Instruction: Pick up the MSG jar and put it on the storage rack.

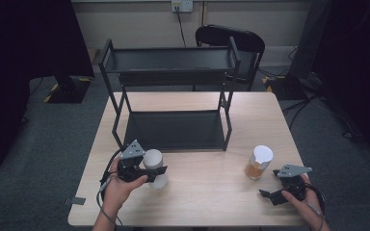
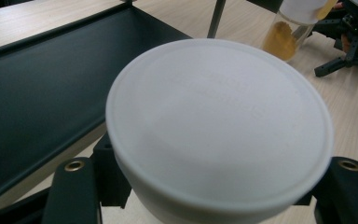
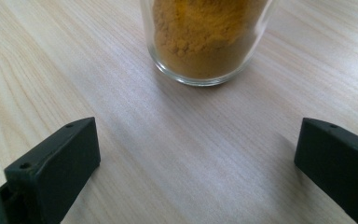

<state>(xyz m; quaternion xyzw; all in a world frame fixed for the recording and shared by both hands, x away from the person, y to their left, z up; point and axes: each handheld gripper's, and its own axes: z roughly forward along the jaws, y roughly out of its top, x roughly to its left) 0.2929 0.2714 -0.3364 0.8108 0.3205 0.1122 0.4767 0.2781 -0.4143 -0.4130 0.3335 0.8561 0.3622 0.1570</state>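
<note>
Jaws of left gripper (image 1: 150, 172) clamped on white jar (image 1: 155, 167), right gripper (image 1: 275, 190) jaws spread wide, spice jar (image 1: 259, 162) just ahead on desk (image 1: 207, 192).

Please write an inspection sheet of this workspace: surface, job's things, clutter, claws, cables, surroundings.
Surface: light wooden table, bearing a black two-tier rack at its far side.
Job's things: white-lidded jar held in the left claw; glass jar of orange powder standing upright, white lid on.
Clutter: nothing seen.
Claws: left claw shut on the white-lidded jar; right claw open, apart from the powder jar.
Cables: one trails from each claw along the wrists; a cable runs to the wall socket.
Surroundings: black chair behind the rack, grey floor.
</note>
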